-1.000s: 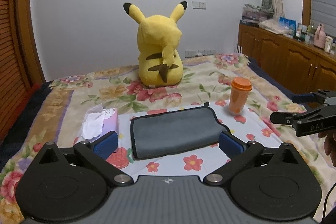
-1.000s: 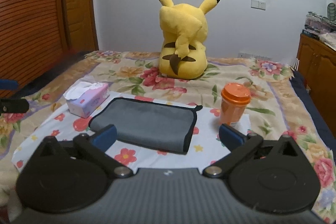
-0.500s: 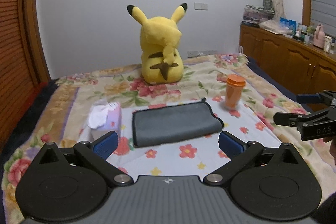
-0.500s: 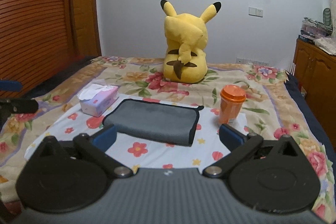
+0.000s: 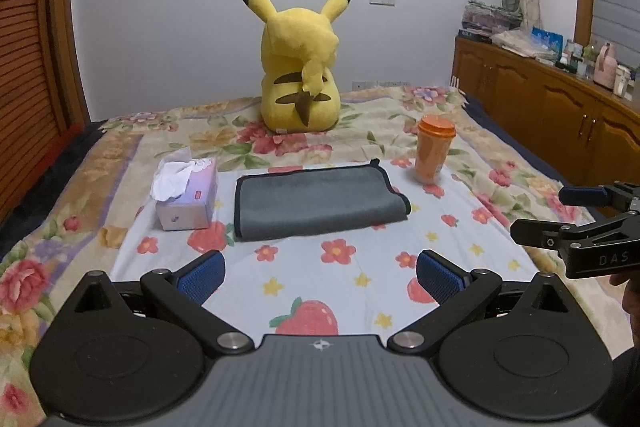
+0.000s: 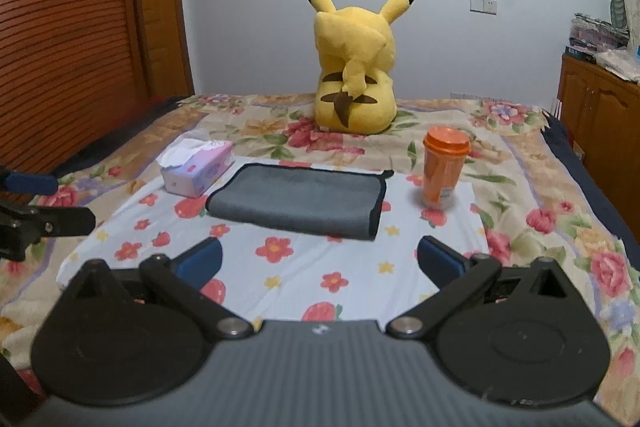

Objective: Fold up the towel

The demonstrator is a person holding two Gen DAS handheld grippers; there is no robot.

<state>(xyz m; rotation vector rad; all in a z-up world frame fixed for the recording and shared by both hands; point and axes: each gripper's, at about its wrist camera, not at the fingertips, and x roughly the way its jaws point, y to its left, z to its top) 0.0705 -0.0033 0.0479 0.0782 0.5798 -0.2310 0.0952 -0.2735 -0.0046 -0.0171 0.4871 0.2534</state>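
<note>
Towel (image 5: 320, 203): you have the grey, dark-edged cloth lying flat and folded on the pale flowered sheet (image 5: 360, 267) in the middle of the bed, with nothing gripping it. Just to its left sits the tissue box (image 5: 186, 193), and to its right, a little apart, the orange lidded cup (image 5: 434, 155) stands upright. Behind them the yellow plush toy (image 5: 300, 67) sits with its back to you, near the plain white wall. Under the sheet lies a floral bedspread (image 6: 560, 227). A slatted wooden door (image 6: 72, 27) fills the left side of the room, and a wooden cabinet (image 5: 560, 107) loaded with small items runs along the right.

Your left gripper (image 5: 320, 275) hangs above the near part of the sheet with its blue pads (image 5: 202, 275) spread wide and nothing between them. Your right gripper (image 6: 320, 261) is likewise wide and empty, off to the right of the left one and short of the towel.

Compared with a second ago, both grippers have pulled back from the towel: it looks smaller and farther off in each wrist view, and more of the sheet shows in front of it. The towel, box, cup and toy lie where they were.
</note>
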